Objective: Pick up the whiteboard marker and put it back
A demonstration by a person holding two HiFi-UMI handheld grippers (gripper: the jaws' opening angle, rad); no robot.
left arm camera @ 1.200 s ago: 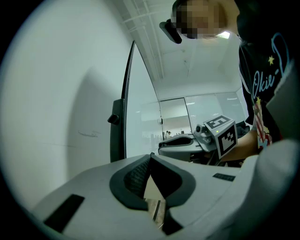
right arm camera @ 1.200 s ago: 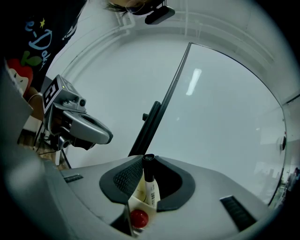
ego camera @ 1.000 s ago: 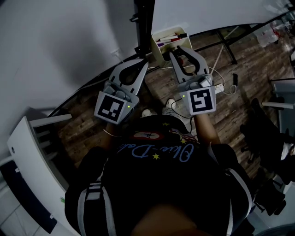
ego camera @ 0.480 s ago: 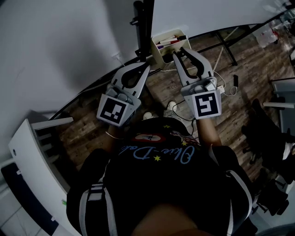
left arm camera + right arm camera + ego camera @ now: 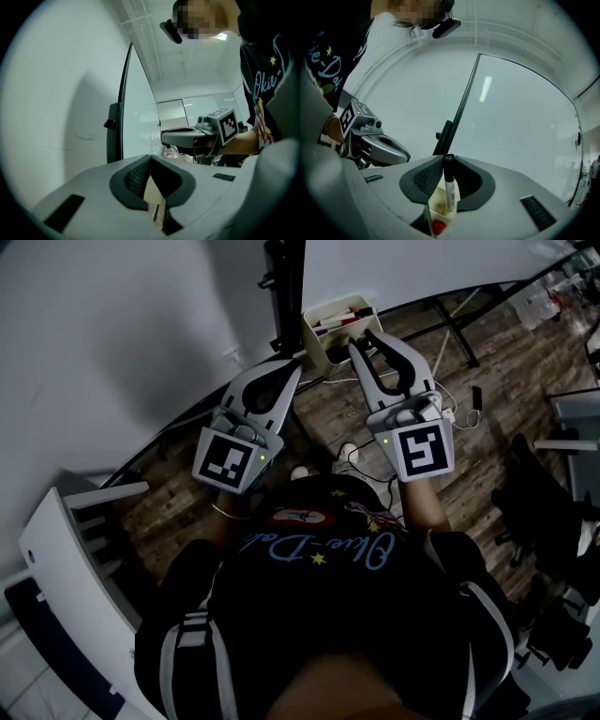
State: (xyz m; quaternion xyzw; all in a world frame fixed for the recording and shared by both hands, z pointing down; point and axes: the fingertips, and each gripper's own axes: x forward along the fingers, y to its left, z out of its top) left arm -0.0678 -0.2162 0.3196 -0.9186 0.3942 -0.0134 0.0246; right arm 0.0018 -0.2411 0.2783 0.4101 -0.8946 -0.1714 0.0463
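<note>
A whiteboard marker (image 5: 451, 190) with a white body and black cap stands upright between the jaws of my right gripper (image 5: 449, 160), which is shut on it. Just under it is a cream marker holder (image 5: 436, 206) with a red cap (image 5: 438, 228) showing inside. In the head view the holder (image 5: 319, 345) hangs by the board's black post and holds several markers (image 5: 339, 320); my right gripper (image 5: 363, 338) is right in front of it. To the holder's left my left gripper (image 5: 296, 369) hangs with its jaw tips (image 5: 150, 157) together and nothing between them.
The black post (image 5: 284, 287) of the whiteboard rises just left of the holder. Cables and a power strip (image 5: 448, 418) lie on the wooden floor below. A dark office chair (image 5: 548, 512) stands at the right and a white shelf unit (image 5: 56, 549) at the left.
My right gripper has risen a little with the marker in it. The left gripper has stayed where it was.
</note>
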